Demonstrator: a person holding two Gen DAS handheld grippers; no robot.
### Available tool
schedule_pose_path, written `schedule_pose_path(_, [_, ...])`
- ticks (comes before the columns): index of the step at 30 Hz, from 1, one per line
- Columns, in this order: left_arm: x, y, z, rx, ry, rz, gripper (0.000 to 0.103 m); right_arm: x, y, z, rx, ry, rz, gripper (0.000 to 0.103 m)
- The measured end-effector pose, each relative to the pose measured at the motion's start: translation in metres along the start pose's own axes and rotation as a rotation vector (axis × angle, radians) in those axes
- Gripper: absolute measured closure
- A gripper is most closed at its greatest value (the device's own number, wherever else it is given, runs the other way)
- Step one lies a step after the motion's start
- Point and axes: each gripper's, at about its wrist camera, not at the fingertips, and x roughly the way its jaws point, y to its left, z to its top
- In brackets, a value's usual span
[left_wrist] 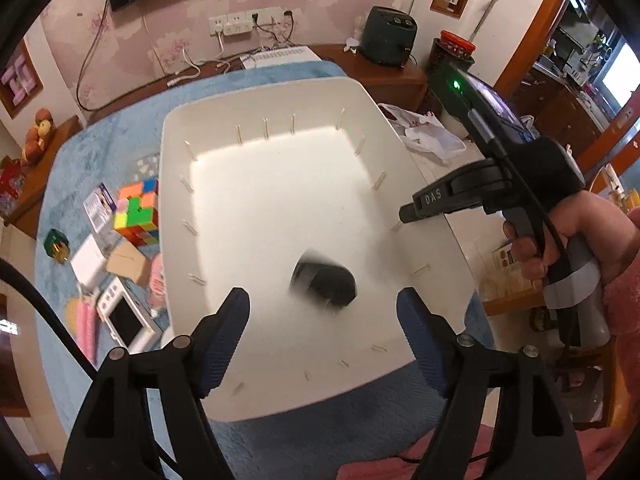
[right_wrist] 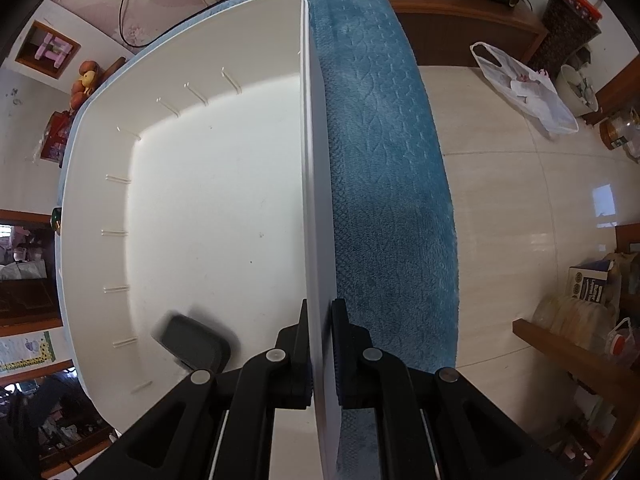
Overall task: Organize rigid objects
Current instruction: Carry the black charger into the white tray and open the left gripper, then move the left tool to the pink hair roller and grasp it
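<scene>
A large white plastic bin (left_wrist: 256,96) stands on a blue cloth (left_wrist: 100,152). Inside it, near its front end, is a blurred black rounded object (left_wrist: 324,282), also seen in the right wrist view (right_wrist: 196,342). My left gripper (left_wrist: 323,300) hovers over that end of the bin, jaws wide open; the black object is below and between the fingertips, and no pad touches it. My right gripper (right_wrist: 322,308) is shut on the bin's right side wall (right_wrist: 316,200), one pad inside and one outside. In the left wrist view a hand holds the right gripper (left_wrist: 408,214) at the bin's right rim.
Left of the bin on the cloth lie a Rubik's cube (left_wrist: 138,214), a small cardboard box (left_wrist: 128,262), a white box (left_wrist: 90,258), a white handheld device (left_wrist: 124,318) and a green object (left_wrist: 58,244). A plastic bag (right_wrist: 524,88) lies on the tiled floor to the right.
</scene>
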Motion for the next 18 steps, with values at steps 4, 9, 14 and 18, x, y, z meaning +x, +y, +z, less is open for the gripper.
schedule_pose_path(4, [-0.005,0.008,0.001,-0.025,-0.006,0.002,0.023,-0.001,0.000,-0.001,0.009,-0.011,-0.003,0.095])
schedule_pose_path(9, [-0.013,0.026,-0.001,-0.072,-0.043,0.014,0.023,-0.001,0.000,-0.002,0.021,-0.024,-0.011,0.096])
schedule_pose_path(14, [-0.020,0.064,-0.006,-0.167,-0.037,0.023,0.023,-0.001,0.003,0.000,0.031,-0.037,-0.038,0.096])
schedule_pose_path(18, [-0.025,0.098,-0.013,-0.209,-0.037,0.087,0.023,0.001,0.007,0.001,0.015,-0.055,-0.071,0.097])
